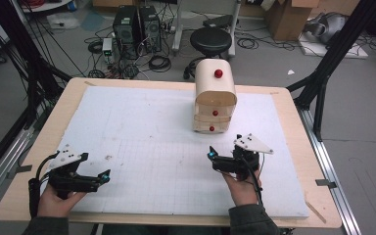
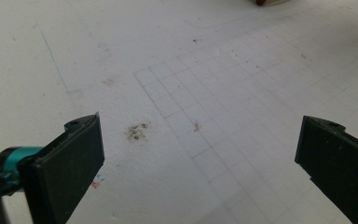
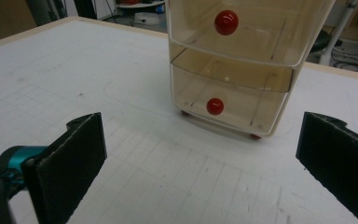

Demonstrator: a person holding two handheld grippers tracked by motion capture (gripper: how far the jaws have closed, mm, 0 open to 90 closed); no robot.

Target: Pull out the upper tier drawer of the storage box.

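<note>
From above, on the counter (image 1: 39,147), a white gridded mat (image 1: 142,147) carries a small cream drawer chest (image 1: 215,95) near its far edge, with three drawers and a red knob (image 1: 218,73) on each. The left gripper (image 1: 104,175) hangs over the mat's near left corner, the right gripper (image 1: 210,154) just before the chest.

Left gripper view: jaws spread wide over bare mat with a dark smudge (image 2: 136,132) between them.

Right gripper view: jaws spread wide, facing the chest's see-through lower drawers (image 3: 230,100); both look empty.
</note>
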